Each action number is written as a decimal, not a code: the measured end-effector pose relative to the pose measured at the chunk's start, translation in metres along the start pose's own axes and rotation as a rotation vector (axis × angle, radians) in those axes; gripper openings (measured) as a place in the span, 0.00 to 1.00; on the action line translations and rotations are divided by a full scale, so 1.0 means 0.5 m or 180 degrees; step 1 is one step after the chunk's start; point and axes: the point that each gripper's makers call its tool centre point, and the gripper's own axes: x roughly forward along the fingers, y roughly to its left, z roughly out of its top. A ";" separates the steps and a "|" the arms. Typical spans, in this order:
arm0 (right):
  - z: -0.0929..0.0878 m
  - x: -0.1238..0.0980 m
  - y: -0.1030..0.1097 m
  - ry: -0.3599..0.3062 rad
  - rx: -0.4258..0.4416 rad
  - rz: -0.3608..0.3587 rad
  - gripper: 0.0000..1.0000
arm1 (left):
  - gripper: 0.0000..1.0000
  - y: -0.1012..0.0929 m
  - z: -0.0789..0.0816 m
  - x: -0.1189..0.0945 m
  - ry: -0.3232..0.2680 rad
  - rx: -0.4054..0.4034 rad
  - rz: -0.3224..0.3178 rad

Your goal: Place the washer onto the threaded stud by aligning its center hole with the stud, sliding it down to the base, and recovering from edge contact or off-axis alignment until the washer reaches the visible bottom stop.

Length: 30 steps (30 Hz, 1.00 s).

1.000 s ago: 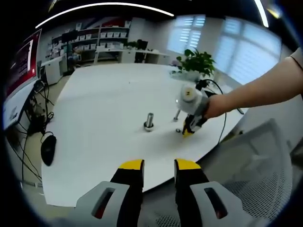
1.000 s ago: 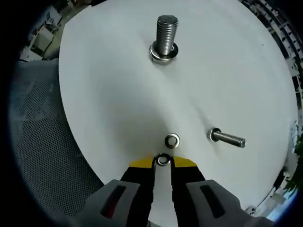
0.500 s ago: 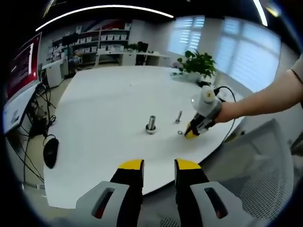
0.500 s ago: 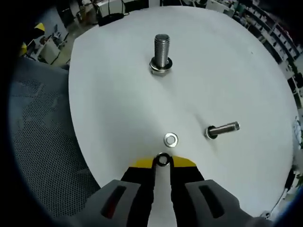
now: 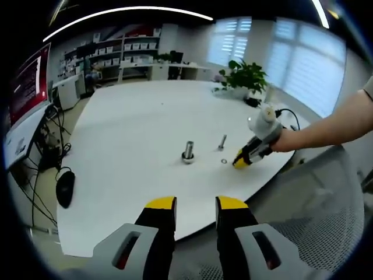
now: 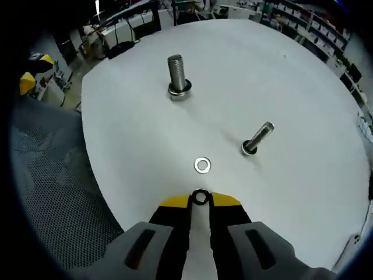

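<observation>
A big white round table (image 5: 128, 140) takes up most of the room in front of me, with shelving, a window and a potted plant (image 5: 243, 76) beyond its far edge. A mesh chair (image 6: 52, 192) sits tucked against the near edge, and a black mouse (image 5: 64, 188) lies on a lower desk off the table's left edge, among cables.

A person's bare arm (image 5: 326, 125) reaches in over the right edge of the table, holding the right gripper (image 5: 240, 162) low near that edge. In the right gripper view its yellow-tipped jaws are pinched on a small washer (image 6: 200, 197), held upright between the tips, just above the tabletop.

The left gripper (image 5: 196, 205) hangs back off the near edge, over the chair, its jaws parted with nothing between them.

Toward the middle of the table the stud (image 6: 177, 74) stands upright, threads up, with a ring-like collar at its base. A second bolt (image 6: 257, 138) stands tilted nearer the right edge, head down on the table, well apart from the stud.

A spare washer (image 6: 202, 165) lies flat on the table between the held washer and the bolts, just beyond the right gripper's tips, apart from them. The held washer is well short of the stud.
</observation>
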 end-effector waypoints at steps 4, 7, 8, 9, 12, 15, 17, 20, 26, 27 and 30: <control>0.011 -0.020 -0.021 -0.0082 0.0068 -0.0057 0.13 | 0.24 -0.002 0.004 -0.001 -0.0037 -0.0003 -0.0021; 0.030 -0.035 -0.033 -0.0152 0.0073 -0.0085 0.13 | 0.24 -0.004 0.005 -0.001 -0.0047 -0.0025 -0.0044; 0.039 -0.040 -0.038 -0.0197 0.0052 -0.0114 0.13 | 0.24 -0.005 0.004 0.000 -0.0037 -0.0029 -0.0057; 0.047 -0.045 -0.044 -0.0213 0.0039 -0.0130 0.13 | 0.24 -0.006 0.002 0.002 -0.0020 -0.0024 -0.0074; 0.056 -0.051 -0.057 -0.0172 -0.0054 -0.0185 0.13 | 0.24 -0.007 0.005 0.000 -0.0050 -0.0010 -0.0073; 0.077 -0.061 -0.074 -0.0225 -0.0114 -0.0218 0.13 | 0.24 -0.005 0.008 -0.001 -0.0075 -0.0041 -0.0063; 0.089 -0.067 -0.081 -0.0265 -0.0135 -0.0228 0.13 | 0.24 -0.005 0.008 -0.002 -0.0079 -0.0038 -0.0052; 0.098 -0.071 -0.090 -0.0291 -0.0121 -0.0236 0.13 | 0.24 -0.002 0.009 -0.002 -0.0096 -0.0053 -0.0039; 0.129 -0.072 -0.089 -0.0371 -0.0243 -0.0237 0.13 | 0.24 -0.002 0.009 -0.001 -0.0083 -0.0038 -0.0039; 0.133 -0.070 -0.090 -0.0374 -0.0274 -0.0236 0.13 | 0.24 -0.002 0.009 -0.002 -0.0089 -0.0042 -0.0037; 0.136 -0.062 -0.088 -0.0326 -0.0330 -0.0210 0.13 | 0.25 0.000 0.008 -0.002 -0.0088 -0.0061 -0.0022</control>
